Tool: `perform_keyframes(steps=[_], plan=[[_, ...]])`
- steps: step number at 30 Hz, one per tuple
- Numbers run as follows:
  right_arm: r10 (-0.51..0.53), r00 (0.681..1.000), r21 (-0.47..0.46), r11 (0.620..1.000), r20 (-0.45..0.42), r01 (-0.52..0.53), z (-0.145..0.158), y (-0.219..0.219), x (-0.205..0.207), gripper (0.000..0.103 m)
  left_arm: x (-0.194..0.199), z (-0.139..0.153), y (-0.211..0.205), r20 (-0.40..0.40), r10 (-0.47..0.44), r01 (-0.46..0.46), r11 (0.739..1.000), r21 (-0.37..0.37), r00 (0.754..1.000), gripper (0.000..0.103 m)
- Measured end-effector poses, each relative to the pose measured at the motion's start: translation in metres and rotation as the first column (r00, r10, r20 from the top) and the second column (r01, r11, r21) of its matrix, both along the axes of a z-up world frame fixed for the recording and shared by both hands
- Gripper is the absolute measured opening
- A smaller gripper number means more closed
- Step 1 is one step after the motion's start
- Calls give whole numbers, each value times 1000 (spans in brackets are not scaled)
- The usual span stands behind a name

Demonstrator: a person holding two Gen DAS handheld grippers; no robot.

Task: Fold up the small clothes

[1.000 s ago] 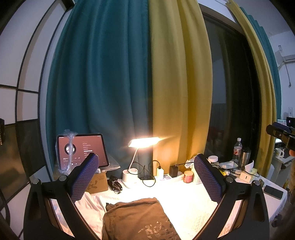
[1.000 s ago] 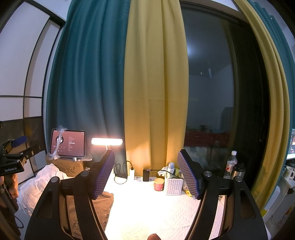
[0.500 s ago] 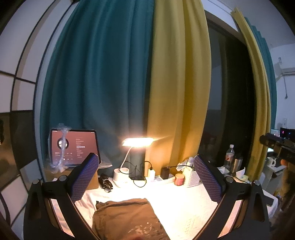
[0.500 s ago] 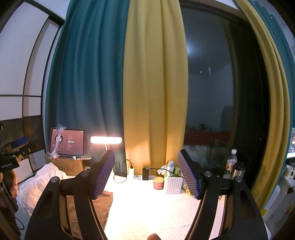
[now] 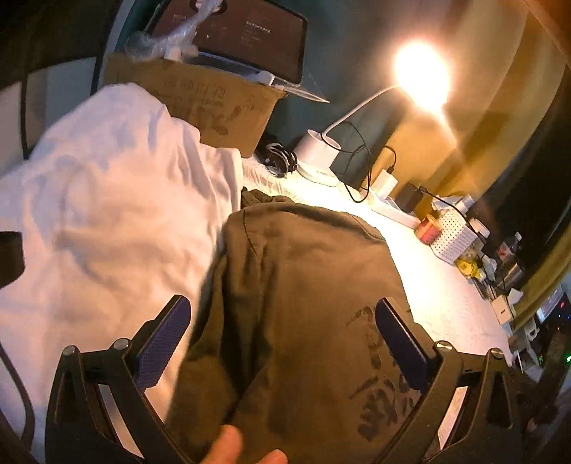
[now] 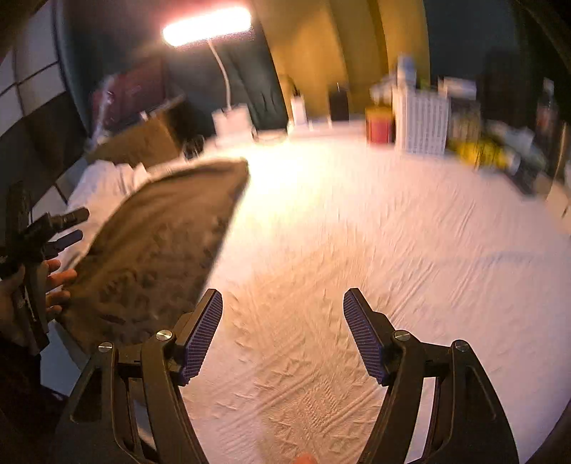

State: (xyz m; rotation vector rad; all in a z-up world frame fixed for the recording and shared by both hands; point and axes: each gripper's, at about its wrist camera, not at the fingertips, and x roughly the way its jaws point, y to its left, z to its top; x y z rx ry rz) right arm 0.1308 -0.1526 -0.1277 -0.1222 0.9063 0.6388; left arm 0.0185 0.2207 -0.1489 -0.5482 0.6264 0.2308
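A folded olive-brown shirt (image 5: pixel 303 285) with a dark print lies on the white textured tablecloth (image 6: pixel 357 250). It also shows in the right wrist view (image 6: pixel 160 242) at the left. My left gripper (image 5: pixel 282 321) is open and hovers just above the shirt's near part. It also shows at the far left of the right wrist view (image 6: pixel 60 232). My right gripper (image 6: pixel 282 321) is open and empty above bare cloth, to the right of the shirt. A pile of white clothes (image 5: pixel 107 214) lies left of the shirt.
At the back stand a lit desk lamp (image 5: pixel 421 71), a cardboard box (image 5: pixel 214 103) with a tablet (image 5: pixel 242 32) on it, chargers and cables (image 5: pixel 385 178), a red jar (image 6: pixel 380 125) and a white perforated basket (image 6: pixel 421 121) with bottles beside it.
Both grippers have tilted down from facing the curtains to facing the table. The left one now hangs over the olive shirt, the right one over bare cloth. Both stayed open.
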Motion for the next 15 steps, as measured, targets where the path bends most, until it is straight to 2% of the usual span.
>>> perform_keyframes(steps=[3, 6, 8, 9, 10, 12, 13, 14, 15], plan=[[-3, 1000, 17, 1000, -15, 4, -2, -11, 6, 74, 14, -8, -4, -53, -28, 27, 1000, -6, 998, 102], [-1, 1000, 31, 1000, -30, 2, -4, -16, 17, 74, 24, -10, -4, -110, -11, 15, 999, 36, 994, 102], [4, 999, 32, 999, -38, -3, -6, -14, 26, 74, 27, -6, -5, -131, 7, 0, 999, 52, 991, 102], [0, 999, 38, 999, -32, 1, -4, -22, 26, 74, 27, 5, -11, -124, 29, -20, 997, 70, 992, 102], [-5, 1000, 41, 999, -27, 6, -3, -22, 33, 74, 28, 22, -21, -79, 21, -16, 998, 66, 997, 102], [-54, 999, 65, 996, 2, 54, 7, -46, 40, 74, 41, 55, -54, 12, -55, 54, 996, 76, 998, 102], [-101, 995, 70, 993, 27, 99, 16, -64, 40, 74, 54, 79, -88, 83, -148, 142, 987, 82, 985, 102], [-153, 986, 67, 987, 62, 149, 24, -82, 42, 74, 66, 94, -116, 138, -231, 222, 972, 78, 963, 102], [-215, 971, 60, 976, 106, 209, 34, -104, 40, 74, 82, 111, -157, 209, -348, 343, 937, 63, 914, 102]])
